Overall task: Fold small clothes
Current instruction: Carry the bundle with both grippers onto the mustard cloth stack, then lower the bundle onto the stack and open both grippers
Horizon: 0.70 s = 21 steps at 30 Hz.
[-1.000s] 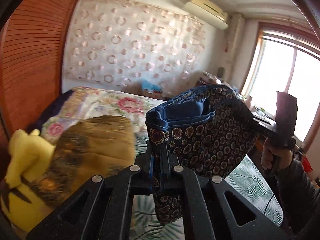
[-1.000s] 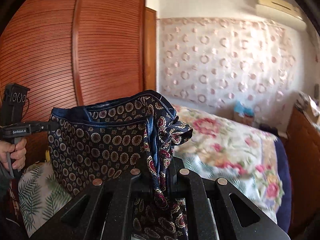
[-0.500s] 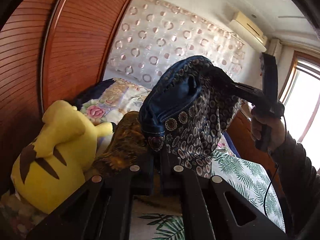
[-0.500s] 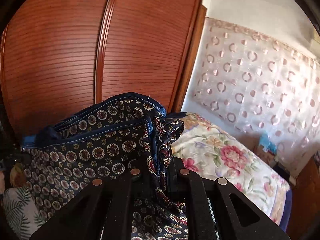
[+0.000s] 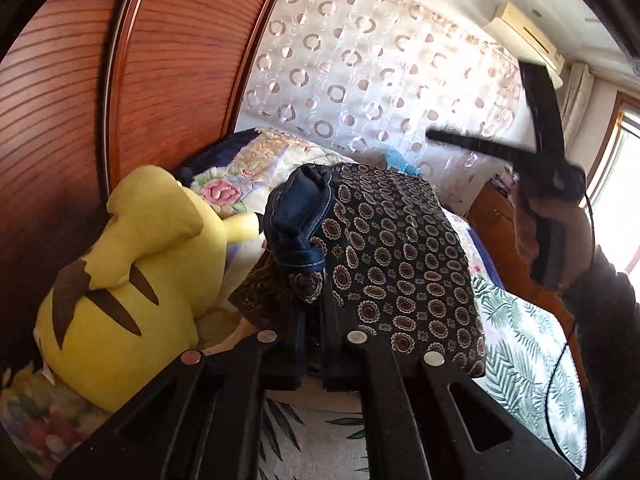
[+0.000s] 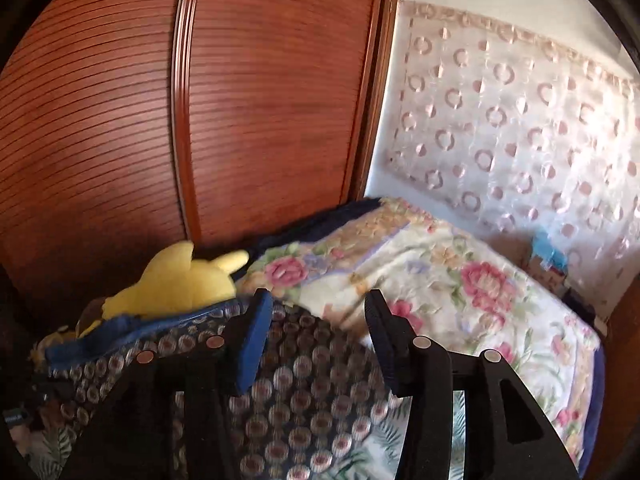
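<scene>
A small dark garment [image 5: 392, 256] with round medallion print and a blue denim waistband hangs from my left gripper [image 5: 314, 312], which is shut on its edge near the waistband. It droops over the gripper towards the bed. In the left wrist view my right gripper [image 5: 432, 135] is up at the right, held by a hand, well apart from the cloth. In the right wrist view my right gripper [image 6: 316, 336] has its jaws opening. The blue pads [image 6: 256, 340] stand apart with nothing pressed between them, and the garment [image 6: 304, 392] lies below them.
A yellow plush toy [image 5: 132, 280] leans against the slatted wooden wardrobe doors [image 5: 60, 120] on the left. A brown patterned cloth [image 5: 260, 292] lies under the garment. Behind is a floral quilt [image 6: 440, 288], and a leaf-print sheet [image 5: 528, 360] covers the bed.
The right gripper has let go of the garment and its jaws have parted. It has drawn away up and to the right. The garment has sunk lower, held by the left gripper alone.
</scene>
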Each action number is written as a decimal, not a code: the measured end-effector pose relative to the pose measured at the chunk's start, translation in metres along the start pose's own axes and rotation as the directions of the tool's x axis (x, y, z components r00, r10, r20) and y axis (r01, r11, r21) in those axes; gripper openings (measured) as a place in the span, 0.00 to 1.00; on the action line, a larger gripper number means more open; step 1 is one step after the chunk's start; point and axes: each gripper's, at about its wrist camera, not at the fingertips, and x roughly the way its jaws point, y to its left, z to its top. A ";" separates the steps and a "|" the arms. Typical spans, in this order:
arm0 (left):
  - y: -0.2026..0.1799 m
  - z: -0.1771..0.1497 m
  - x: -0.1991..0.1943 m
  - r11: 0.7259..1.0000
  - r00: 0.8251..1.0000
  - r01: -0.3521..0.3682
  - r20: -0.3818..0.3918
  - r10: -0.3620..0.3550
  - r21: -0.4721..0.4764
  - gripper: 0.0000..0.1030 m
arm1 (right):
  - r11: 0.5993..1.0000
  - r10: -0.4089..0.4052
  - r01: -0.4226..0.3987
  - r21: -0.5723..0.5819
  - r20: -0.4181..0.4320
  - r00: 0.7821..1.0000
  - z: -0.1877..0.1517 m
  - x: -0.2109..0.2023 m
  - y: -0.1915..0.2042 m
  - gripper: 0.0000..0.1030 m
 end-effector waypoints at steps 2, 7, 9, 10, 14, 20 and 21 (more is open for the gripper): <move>-0.002 0.000 0.001 1.000 1.000 -0.018 0.001 0.018 0.019 0.05 | 1.000 0.021 -0.021 0.004 -0.031 0.999 -0.021 0.003 0.009 0.48; -0.001 0.002 0.001 0.998 0.998 -0.054 -0.012 0.055 0.040 0.19 | 0.998 0.025 -0.018 0.062 -0.113 0.993 -0.042 0.029 -0.002 0.48; -0.002 0.003 -0.002 0.996 0.998 -0.062 0.002 0.062 0.063 0.31 | 0.995 0.039 -0.025 0.097 -0.144 0.989 -0.050 0.040 -0.007 0.48; -0.003 0.004 -0.005 0.995 0.998 -0.066 0.010 0.065 0.075 0.40 | 0.995 0.040 -0.025 0.101 -0.152 0.988 -0.050 0.045 -0.006 0.48; -0.012 0.006 -0.019 0.989 0.997 -0.071 0.040 0.066 0.133 0.82 | 0.991 0.022 -0.002 0.135 -0.141 0.990 -0.048 0.042 -0.006 0.48; -0.035 0.003 -0.038 0.970 0.991 -0.116 0.083 0.101 0.212 0.83 | 0.989 -0.006 0.016 0.150 -0.066 0.998 -0.076 -0.017 0.022 0.48; -0.040 0.002 -0.041 0.969 0.992 -0.113 0.085 0.097 0.218 0.83 | 0.988 -0.020 0.028 0.152 -0.054 0.998 -0.082 -0.032 0.025 0.48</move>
